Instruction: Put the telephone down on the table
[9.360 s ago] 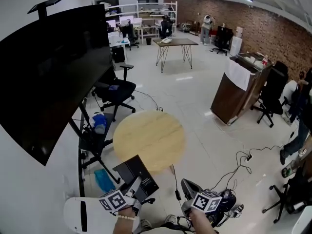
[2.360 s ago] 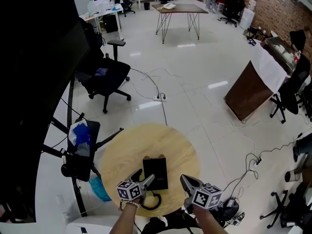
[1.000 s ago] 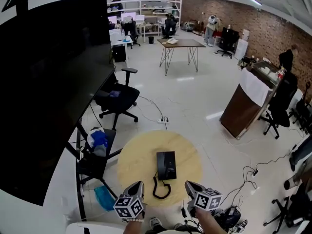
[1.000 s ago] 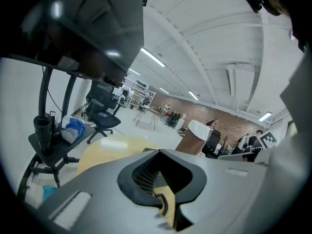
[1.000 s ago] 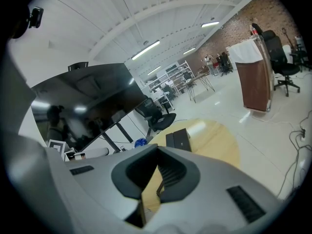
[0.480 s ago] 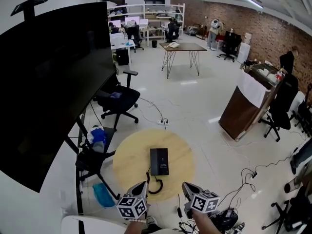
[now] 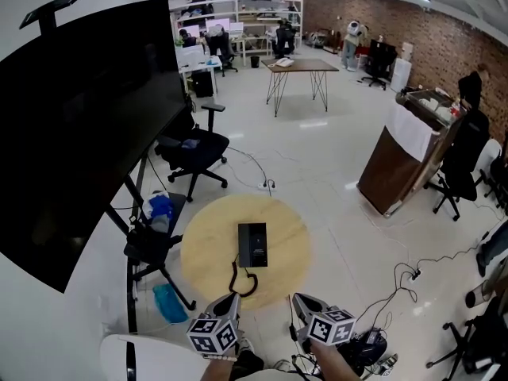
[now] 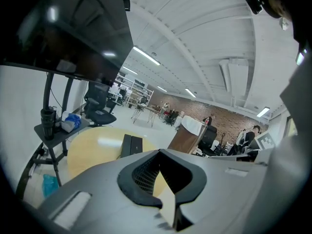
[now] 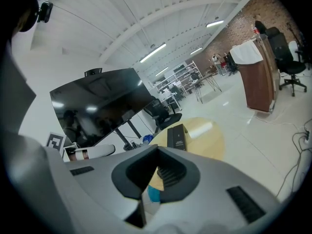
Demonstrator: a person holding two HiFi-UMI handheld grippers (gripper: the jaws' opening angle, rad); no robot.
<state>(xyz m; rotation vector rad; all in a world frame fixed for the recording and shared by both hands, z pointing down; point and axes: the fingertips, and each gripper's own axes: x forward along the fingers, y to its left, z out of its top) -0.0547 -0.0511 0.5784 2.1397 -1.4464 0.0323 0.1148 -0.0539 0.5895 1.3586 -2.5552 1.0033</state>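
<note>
**A:** Noting the telephone (image 7: 252, 244) first. Where does it sit?

**B:** Flat on the round wooden tabletop (image 7: 208, 240), roughly mid-surface. Its black cord (image 7: 240, 280) curls toward the near rim. Nothing touches it.

**A:** And the grippers?

**B:** The left gripper (image 7: 228, 304) and right gripper (image 7: 299, 302) are both low at the person's side, off the tabletop's edge and well apart from the telephone. The left fingers are together with nothing between them. The right fingers read as together too. Only tabletop and floor show through the notch behind the tips, and no object is caught there.

**A:** Progress, then?

**B:** My judgement is that the set-down is complete. The telephone rests on its own, level, with both grippers empty and clear of it.

**A:** Anything left?

**B:** Nothing the task sentence asks for, as far as I can see. One small doubt is the cord loop, which lies close to the rim. I cannot tell from the head view whether it overhangs.
</note>
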